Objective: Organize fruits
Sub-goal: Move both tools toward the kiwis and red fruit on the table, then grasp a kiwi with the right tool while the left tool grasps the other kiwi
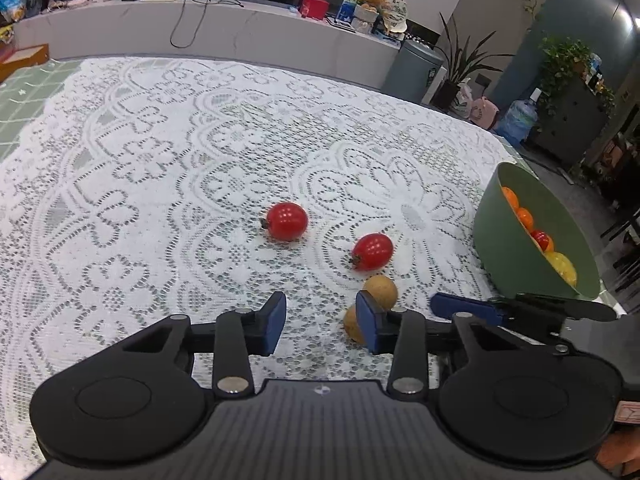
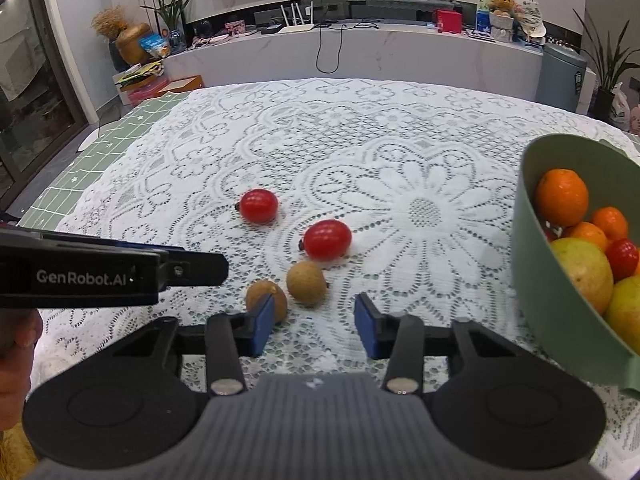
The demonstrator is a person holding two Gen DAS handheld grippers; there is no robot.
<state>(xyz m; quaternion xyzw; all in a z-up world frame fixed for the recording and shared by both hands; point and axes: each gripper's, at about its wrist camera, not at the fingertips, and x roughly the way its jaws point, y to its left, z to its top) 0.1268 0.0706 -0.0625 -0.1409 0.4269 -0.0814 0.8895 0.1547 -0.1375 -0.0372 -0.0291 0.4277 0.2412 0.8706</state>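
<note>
Two oval tomatoes (image 2: 327, 239) lie stem-ends leftward, long axes crosswise; both tools (image 1: 321, 326) (image 2: 315, 326) gape wide, empty.

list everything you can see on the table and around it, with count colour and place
cherry tomatoes: 2, red, loose on the lace cloth mid-table, one farther left, one nearer
longans: 2, tan-brown, just in front of the grippers, one beside the other
bowl: 1, green, right side of the table, holding oranges, yellow-green fruits and a red tomato
lace tablecloth: 1, white, covering the table
green mat: 1, under the cloth at the left edge
bin: 1, grey, beyond the table at right
left gripper: black with blue pads, open, empty
right gripper: black with blue pads, open, empty
</note>
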